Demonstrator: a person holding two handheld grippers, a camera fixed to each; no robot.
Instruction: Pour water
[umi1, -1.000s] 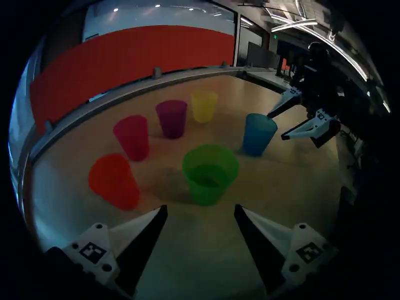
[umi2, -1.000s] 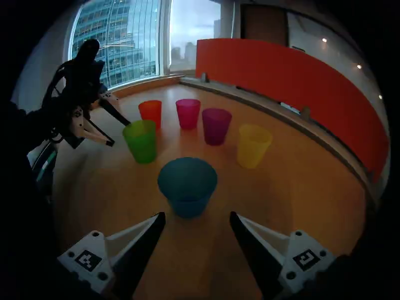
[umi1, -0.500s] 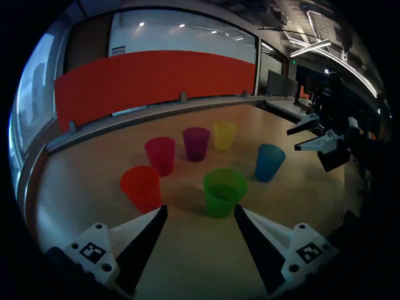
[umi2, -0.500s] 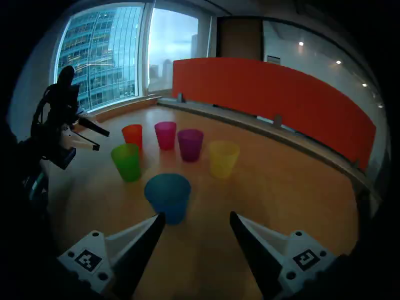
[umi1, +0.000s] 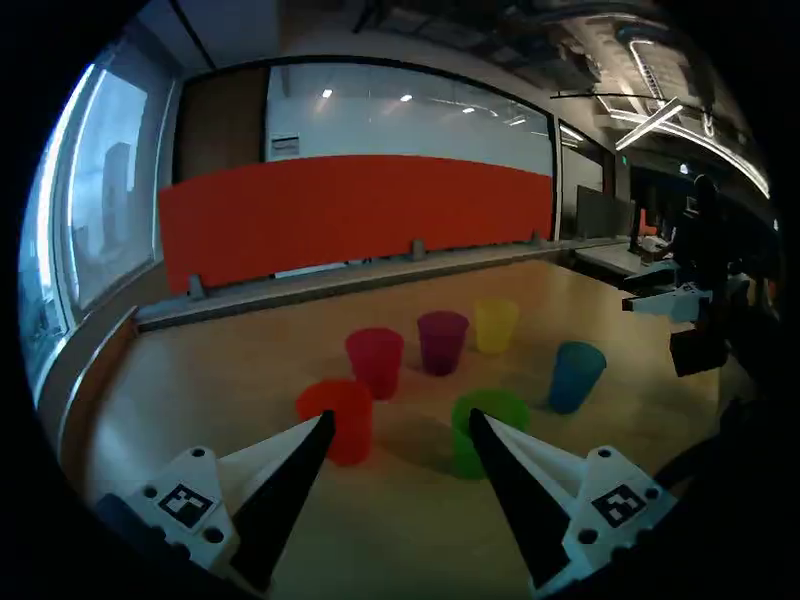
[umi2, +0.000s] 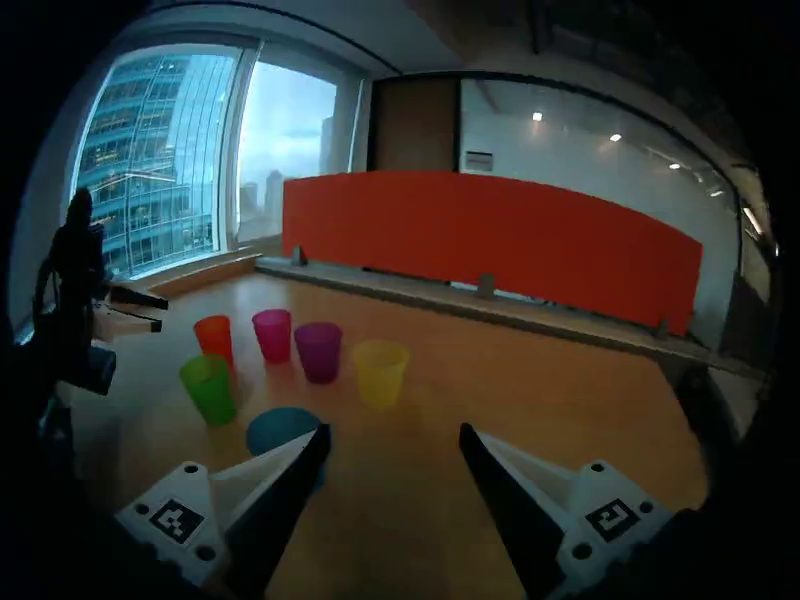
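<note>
Six plastic cups stand in a loose ring on the wooden table (umi1: 220, 370): orange-red (umi1: 335, 420), pink (umi1: 375, 360), purple (umi1: 442, 340), yellow (umi1: 496, 323), blue (umi1: 577, 375) and green (umi1: 480, 425). My left gripper (umi1: 398, 418) is open and empty, back from the cups; its right finger hides part of the green cup. My right gripper (umi2: 393, 430) is open and empty too, and its left finger covers part of the blue cup (umi2: 278, 430). The green cup (umi2: 208, 388) and yellow cup (umi2: 380, 372) stand beyond it. Each gripper appears in the other's view, right (umi1: 662, 298) and left (umi2: 138, 305), held off the table's sides.
A long red partition (umi1: 350, 210) runs along the table's far edge, also red partition (umi2: 480, 240). Tall windows (umi2: 160, 190) lie to one side. Bare tabletop (umi2: 560, 420) stretches right of the yellow cup and in front of both grippers.
Both grippers have drawn back and up from the cups, which now look smaller and farther off. The green and blue cups slid partly behind the fingers. No cup has moved.
</note>
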